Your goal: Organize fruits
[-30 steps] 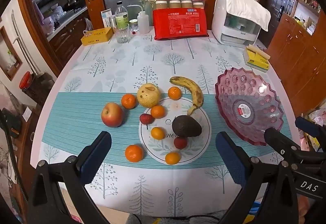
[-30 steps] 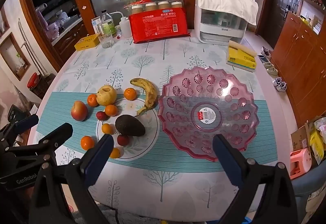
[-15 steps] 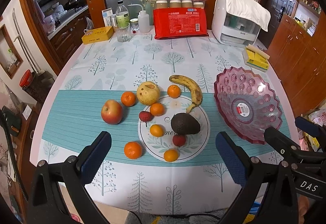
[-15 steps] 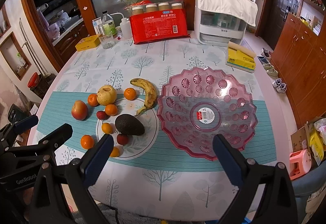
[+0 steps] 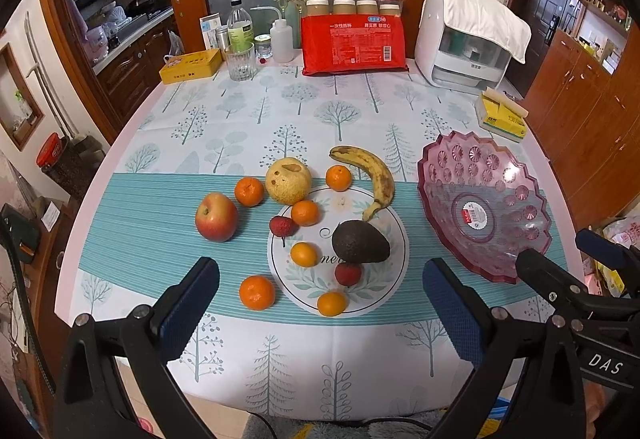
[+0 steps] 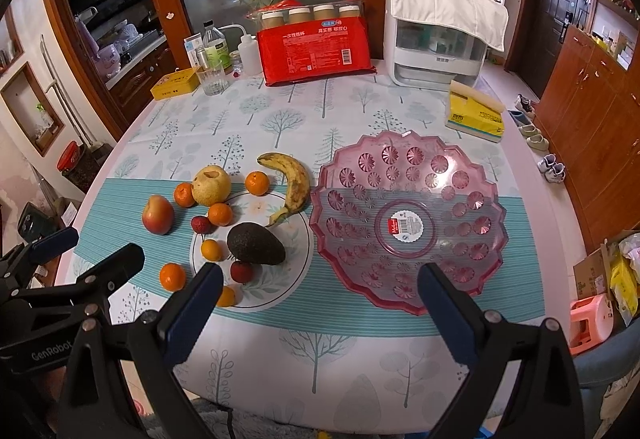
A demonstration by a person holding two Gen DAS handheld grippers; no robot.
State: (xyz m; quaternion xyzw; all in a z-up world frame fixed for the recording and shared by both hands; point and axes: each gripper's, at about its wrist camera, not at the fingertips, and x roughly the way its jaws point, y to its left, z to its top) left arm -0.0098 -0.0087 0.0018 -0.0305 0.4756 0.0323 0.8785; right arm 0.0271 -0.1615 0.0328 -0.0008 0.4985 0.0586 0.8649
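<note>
Fruits lie on the table: a dark avocado, a banana, a yellow pear, a red apple, several small oranges and two red lychees. Some lie on a round printed mat. An empty pink plastic fruit bowl stands to their right; it also shows in the right wrist view. My left gripper is open and empty, hovering near the table's front edge before the fruits. My right gripper is open and empty, in front of the bowl.
At the back stand a red pack of paper cups, a white appliance, a glass, bottles, and a yellow tin. A yellow tissue pack lies at the right edge. Cabinets line the right wall.
Both grippers have drawn back slightly from the table, so the scene looks a little farther away. Nothing on the table has moved.
</note>
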